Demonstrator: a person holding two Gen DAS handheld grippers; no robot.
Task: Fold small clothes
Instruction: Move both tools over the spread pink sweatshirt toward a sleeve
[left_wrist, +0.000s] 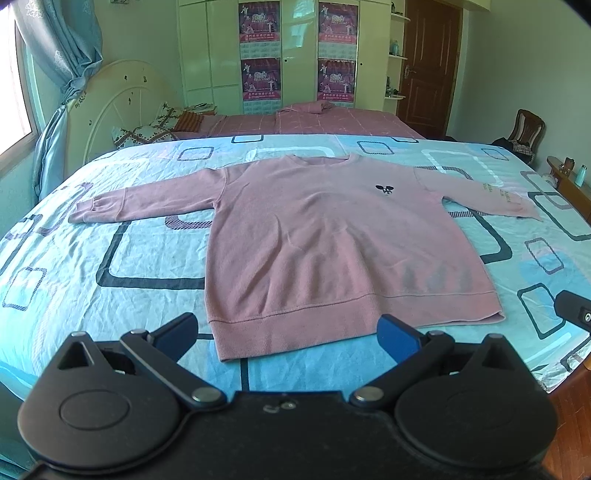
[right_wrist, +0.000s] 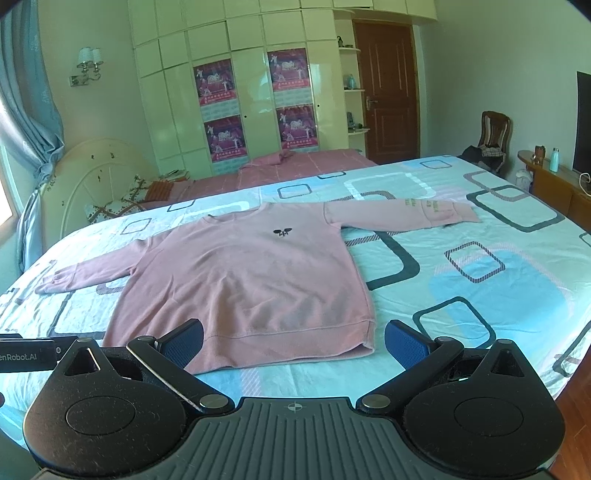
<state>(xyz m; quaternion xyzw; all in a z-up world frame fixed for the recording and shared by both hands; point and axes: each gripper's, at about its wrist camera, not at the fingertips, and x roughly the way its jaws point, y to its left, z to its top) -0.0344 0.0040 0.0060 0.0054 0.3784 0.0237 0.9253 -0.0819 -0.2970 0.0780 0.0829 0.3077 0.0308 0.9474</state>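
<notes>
A pink long-sleeved sweatshirt (left_wrist: 325, 236) lies flat and face up on the bed, both sleeves spread out sideways, a small dark logo on the chest. It also shows in the right wrist view (right_wrist: 251, 280). My left gripper (left_wrist: 288, 332) is open and empty, hovering just short of the hem near its left half. My right gripper (right_wrist: 293, 341) is open and empty, just short of the hem near its right corner. The right gripper's body (left_wrist: 574, 310) shows at the right edge of the left wrist view.
The sweatshirt lies on a light blue sheet with square patterns (left_wrist: 110, 258). A pink bedspread (left_wrist: 314, 122) and pillows lie beyond. A white headboard (left_wrist: 110, 103) stands at far left. A wooden side table (right_wrist: 554, 184) and a chair (right_wrist: 493, 136) stand at right. The bed's front edge is near me.
</notes>
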